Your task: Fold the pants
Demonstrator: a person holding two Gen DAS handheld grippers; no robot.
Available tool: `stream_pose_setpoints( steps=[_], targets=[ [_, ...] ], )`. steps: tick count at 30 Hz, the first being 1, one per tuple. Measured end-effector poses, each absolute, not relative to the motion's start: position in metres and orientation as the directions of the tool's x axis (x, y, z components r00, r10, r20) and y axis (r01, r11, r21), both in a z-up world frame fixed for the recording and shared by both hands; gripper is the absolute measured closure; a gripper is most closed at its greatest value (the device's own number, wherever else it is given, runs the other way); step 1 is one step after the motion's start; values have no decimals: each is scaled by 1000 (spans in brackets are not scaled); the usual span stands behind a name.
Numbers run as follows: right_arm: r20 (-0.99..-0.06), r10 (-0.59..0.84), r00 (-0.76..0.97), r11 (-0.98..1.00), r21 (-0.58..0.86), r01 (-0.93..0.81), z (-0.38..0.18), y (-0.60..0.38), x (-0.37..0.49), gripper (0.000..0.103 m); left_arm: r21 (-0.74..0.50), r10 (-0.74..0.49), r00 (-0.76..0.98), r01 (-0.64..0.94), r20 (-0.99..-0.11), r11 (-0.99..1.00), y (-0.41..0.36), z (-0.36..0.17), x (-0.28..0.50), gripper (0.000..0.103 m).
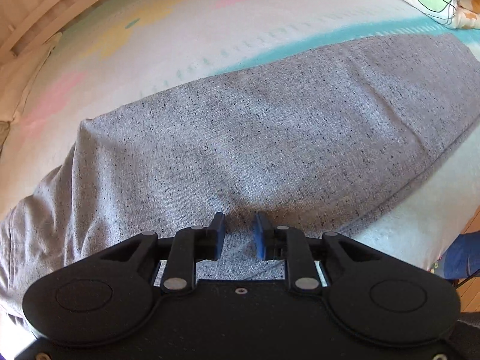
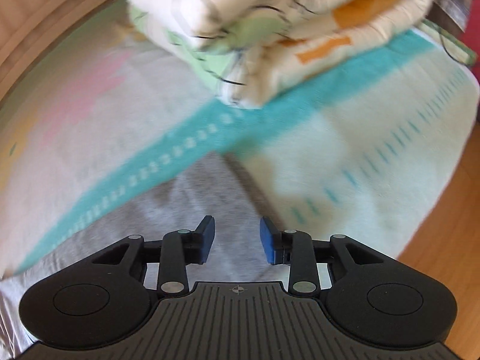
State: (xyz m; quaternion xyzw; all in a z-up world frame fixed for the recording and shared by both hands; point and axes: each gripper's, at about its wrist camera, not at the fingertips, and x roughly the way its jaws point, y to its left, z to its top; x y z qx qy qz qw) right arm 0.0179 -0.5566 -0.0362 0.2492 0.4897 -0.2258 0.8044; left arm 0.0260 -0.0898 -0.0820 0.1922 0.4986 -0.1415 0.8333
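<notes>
While the grey pants (image 1: 255, 138) lie across the frame centre, the left claw (image 1: 240, 235) and right claw (image 2: 237, 238) hover spread, gripping nothing.

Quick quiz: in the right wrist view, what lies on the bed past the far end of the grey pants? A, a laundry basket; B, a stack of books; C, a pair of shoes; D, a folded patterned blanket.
D: a folded white blanket with green and orange patches lies beyond the grey pants.

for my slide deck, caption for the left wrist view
Open left gripper poised over grey pants on a pastel bedspread.
</notes>
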Motion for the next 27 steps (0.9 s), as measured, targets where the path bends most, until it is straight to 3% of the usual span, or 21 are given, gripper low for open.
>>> stream_pose_setpoints(
  steps=[6, 11, 16, 21, 23, 24, 27],
  targets=[
    [-934, -110, 339, 757, 142, 637, -58, -569, 11, 61, 179, -46, 452, 442, -891, 879, -91, -82, 25, 77],
    [-902, -200, 383, 756, 106, 645, -42, -566, 2, 61, 170, -48, 451, 431, -891, 886, -89, -80, 27, 77],
    [-916, -83, 392, 750, 202, 630, -47, -568, 2, 69, 162, -51, 447, 426, -893, 890, -90, -82, 28, 77],
    [-936, -61, 346, 741, 190, 644, -55, -567, 6, 69, 101, -104, 425, 432, -899, 896, -86, -77, 29, 77],
    [-930, -35, 365, 735, 223, 640, -56, -567, 8, 80, 66, -133, 413, 434, -901, 899, -86, -75, 30, 76],
    [-928, -26, 373, 740, 233, 631, -57, -565, 9, 98, 55, -144, 410, 436, -901, 898, -87, -74, 30, 75],
    [-925, -95, 368, 826, 133, 548, -50, -545, 14, 98, 31, -172, 408, 445, -897, 895, -89, -70, 30, 75]
  ],
)
